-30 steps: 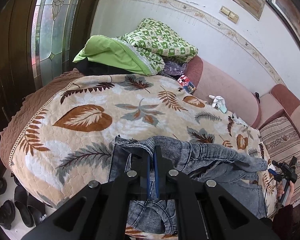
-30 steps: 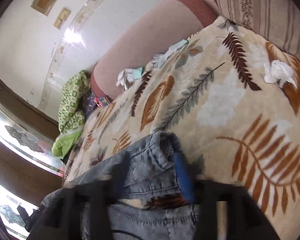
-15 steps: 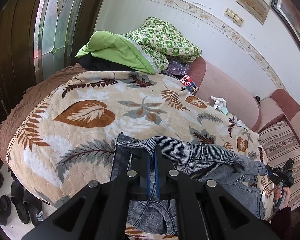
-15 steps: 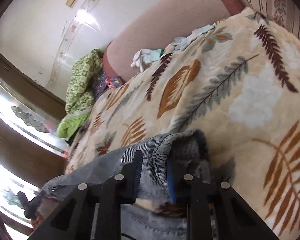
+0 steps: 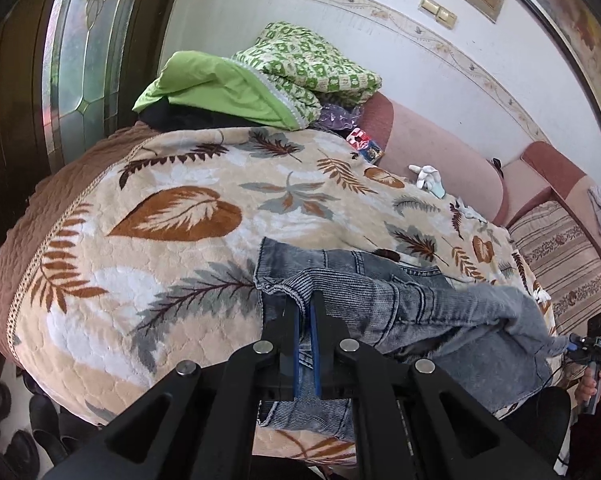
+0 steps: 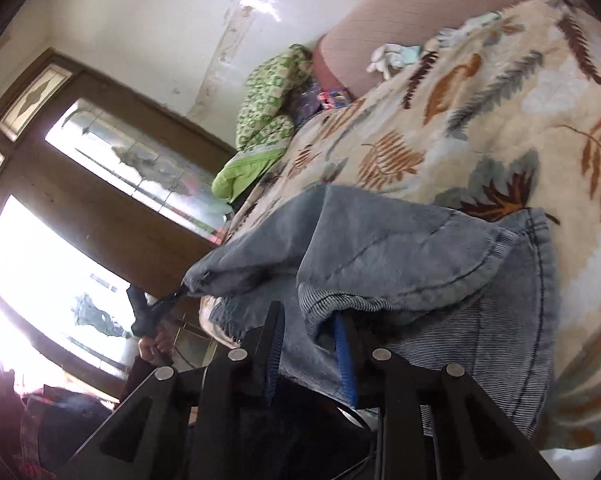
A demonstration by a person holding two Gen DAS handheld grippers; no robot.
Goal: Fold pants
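Left wrist view: left claw point(image 5: 305, 312) pinches the pants point(image 5: 400, 300) hem; right claw point(image 6: 310, 330) grips bunched denim. Carry both ends level over the blanket point(image 5: 172, 248).

Leaf-print blanket point(image 5: 172, 240) covers sofa; green quilt point(image 5: 260, 80) piled at far end by glass door point(image 5: 84, 40); white glove point(image 5: 424, 174) against pink backrest point(image 5: 440, 152); shoes point(image 5: 20, 440) on floor.
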